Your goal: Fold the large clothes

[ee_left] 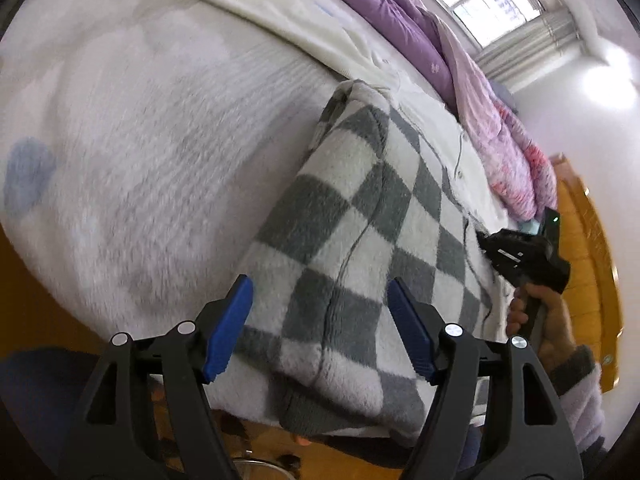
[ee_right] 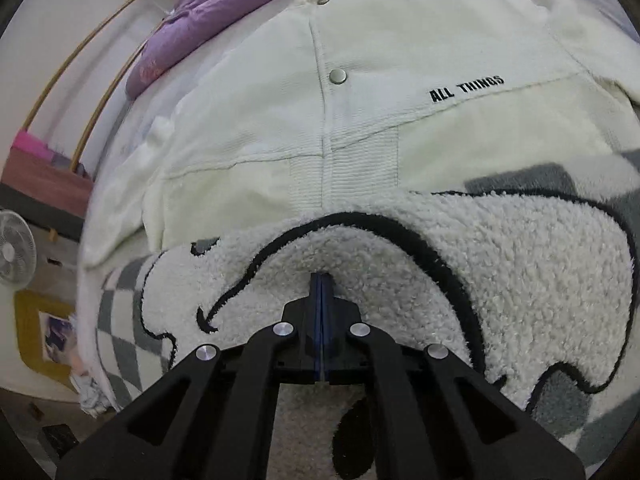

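Note:
A grey-and-white checkered fleece garment (ee_left: pixel 360 248) lies on the bed, one edge folded into a long ridge running away from me. My left gripper (ee_left: pixel 320 324) is open, its blue pads on either side of the garment's near end, just above it. My right gripper (ee_right: pixel 321 280) is shut, its tips pressed against the garment's white fluffy bear patch (ee_right: pixel 500 264); whether fabric is pinched between them is hidden. The right gripper also shows in the left wrist view (ee_left: pixel 486 240) at the garment's right edge, held by a hand.
A cream jacket (ee_right: pixel 360 120) with snaps and "ALL THINGS" lettering lies beyond the garment. Purple and pink quilts (ee_left: pixel 460 80) are piled along the far side. A fuzzy white blanket (ee_left: pixel 140 140) covers the bed. A fan (ee_right: pixel 14 256) stands on the floor at left.

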